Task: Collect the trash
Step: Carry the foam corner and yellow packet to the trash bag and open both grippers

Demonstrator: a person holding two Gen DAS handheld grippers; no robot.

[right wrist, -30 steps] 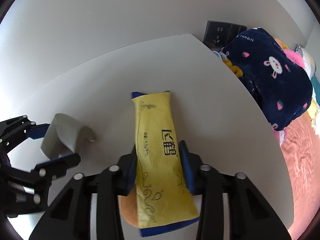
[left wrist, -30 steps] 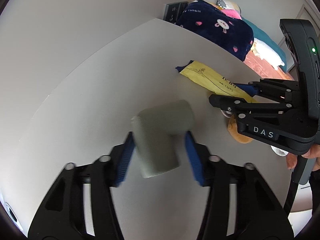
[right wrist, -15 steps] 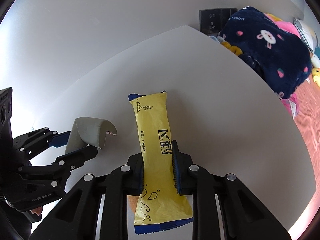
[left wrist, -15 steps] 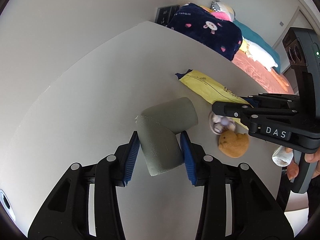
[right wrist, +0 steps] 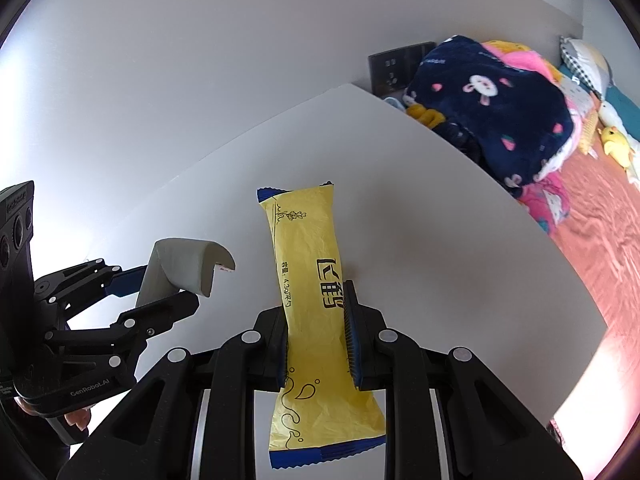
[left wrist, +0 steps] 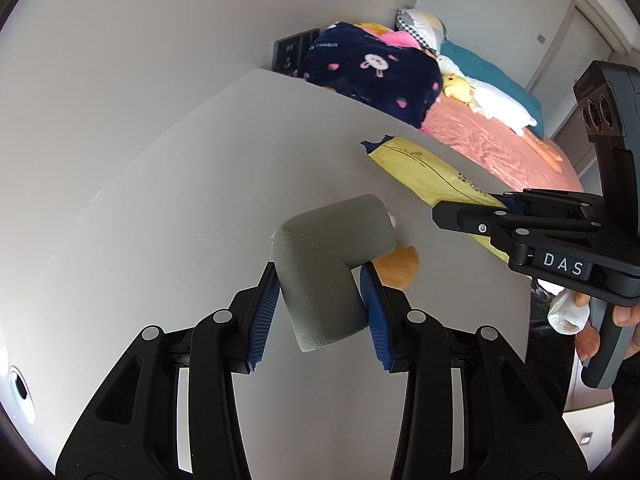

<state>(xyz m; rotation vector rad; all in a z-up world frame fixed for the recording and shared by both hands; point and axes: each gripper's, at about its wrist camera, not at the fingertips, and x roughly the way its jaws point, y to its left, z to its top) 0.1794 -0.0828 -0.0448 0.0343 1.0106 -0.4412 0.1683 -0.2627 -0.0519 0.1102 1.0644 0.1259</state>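
Note:
My left gripper (left wrist: 320,312) is shut on a grey L-shaped foam corner piece (left wrist: 324,276) and holds it above the white table (left wrist: 180,200). It also shows in the right wrist view (right wrist: 180,268). My right gripper (right wrist: 316,340) is shut on a yellow snack wrapper (right wrist: 312,300) with blue ends, lifted off the table; the wrapper also shows in the left wrist view (left wrist: 424,168). An orange fuzzy lump (left wrist: 400,268) lies on the table behind the foam piece.
A crumpled white tissue (left wrist: 568,312) shows under my right gripper by the table's right edge. A dark blue rabbit blanket (right wrist: 492,108) and a wall socket (right wrist: 396,68) are past the table's far corner. A bed with an orange-pink cover (left wrist: 500,140) lies to the right.
Both grippers have closed on their items and lifted them off the table: the left on the foam piece, the right on the yellow wrapper. The orange lump is now uncovered.

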